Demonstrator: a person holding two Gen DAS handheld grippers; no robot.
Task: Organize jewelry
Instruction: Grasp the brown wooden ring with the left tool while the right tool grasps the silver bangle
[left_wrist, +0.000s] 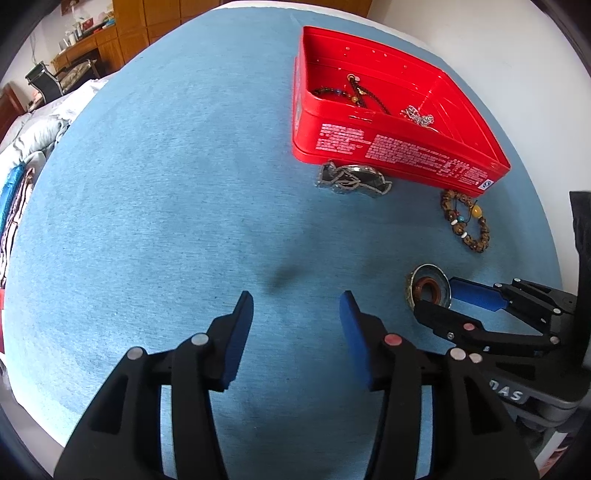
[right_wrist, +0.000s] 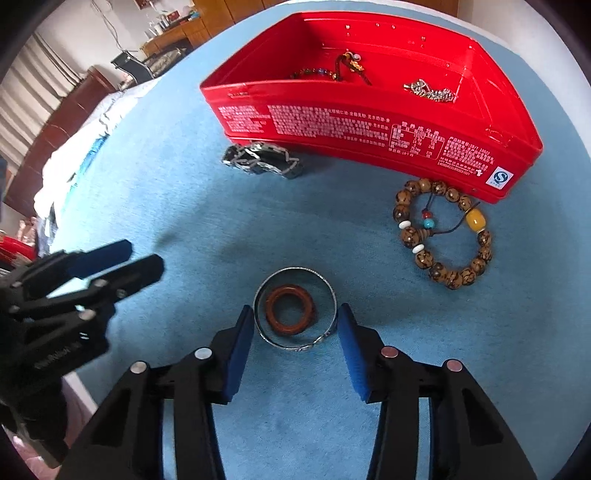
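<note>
A red tin box (right_wrist: 369, 122) stands on the blue cloth and holds a beaded bracelet (right_wrist: 314, 72) and a silver chain (right_wrist: 432, 92). A silver bangle (right_wrist: 295, 308) with a brown ring (right_wrist: 291, 308) inside it lies on the cloth. My right gripper (right_wrist: 295, 317) is open, its pads on either side of the bangle. A wooden bead bracelet (right_wrist: 443, 236) and a dark metal bracelet (right_wrist: 264, 160) lie by the box. My left gripper (left_wrist: 297, 306) is open and empty over bare cloth, left of the bangle (left_wrist: 430, 291). The box shows in the left wrist view too (left_wrist: 388, 147).
The blue cloth (left_wrist: 166, 203) covers a table with rounded edges. A bed with folded bedding (left_wrist: 33, 147) lies to the left. Wooden cabinets and a chair (left_wrist: 48, 79) stand at the back. The left gripper (right_wrist: 122, 258) shows at the left of the right wrist view.
</note>
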